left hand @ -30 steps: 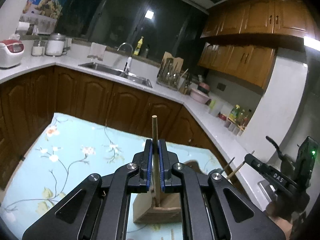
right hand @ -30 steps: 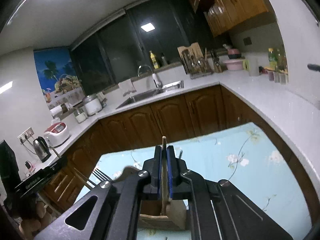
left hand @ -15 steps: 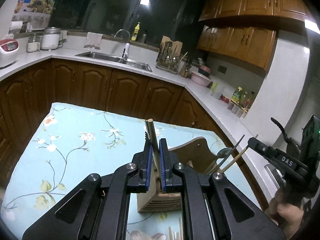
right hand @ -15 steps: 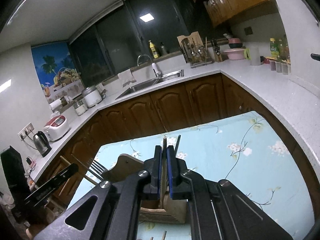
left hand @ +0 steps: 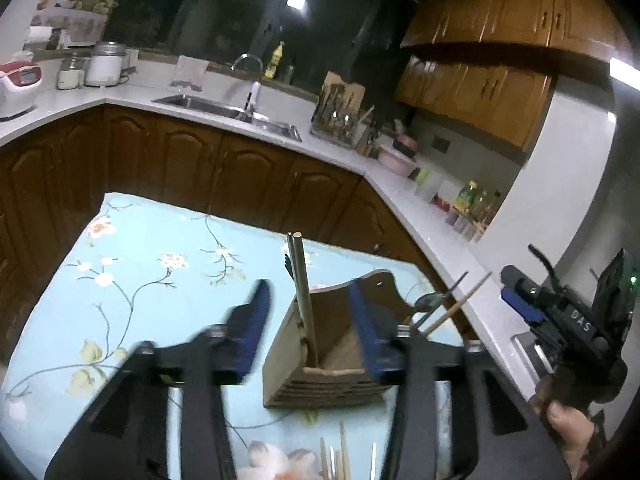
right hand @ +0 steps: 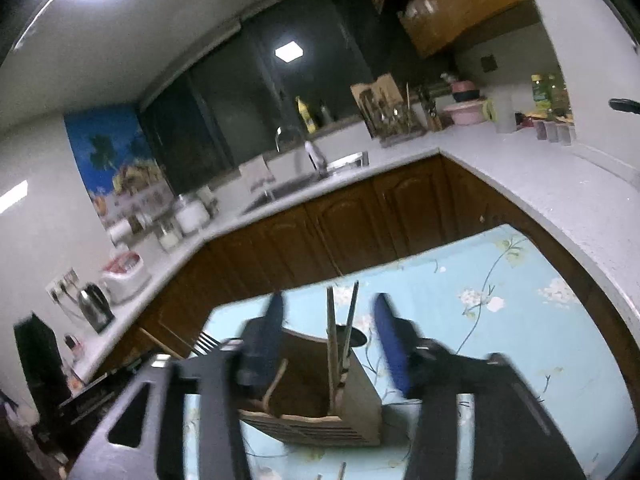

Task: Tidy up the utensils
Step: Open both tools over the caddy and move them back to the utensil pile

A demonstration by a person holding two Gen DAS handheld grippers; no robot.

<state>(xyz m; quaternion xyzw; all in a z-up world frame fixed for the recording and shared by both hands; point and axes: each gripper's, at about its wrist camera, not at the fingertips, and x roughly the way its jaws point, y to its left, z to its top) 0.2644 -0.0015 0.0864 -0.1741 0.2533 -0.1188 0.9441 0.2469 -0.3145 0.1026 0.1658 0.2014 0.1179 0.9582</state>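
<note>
Chopsticks point(left hand: 306, 304) standing in wooden holder point(left hand: 320, 376) on table point(left hand: 120, 280).
Both tongs, left point(left hand: 310, 328) and right point(right hand: 334, 344), spread open (empty); sticks look light, stiff; pinch mid-shaft.

You have a wooden utensil holder point(left hand: 320, 364) standing upright on the floral tablecloth, slatted front wall facing you, taller curved back panel behind. Inside it, a wooden chopstick point(left hand: 304, 300) stands near upright and leans slightly, with a dark utensil handle point(right hand: 349, 328) close beside it. A fork point(left hand: 440, 304) and another chopstick point(left hand: 456, 308) project at a slant by its right side. Loose chopsticks point(left hand: 340, 458) lie on the cloth just in front of the holder
</note>
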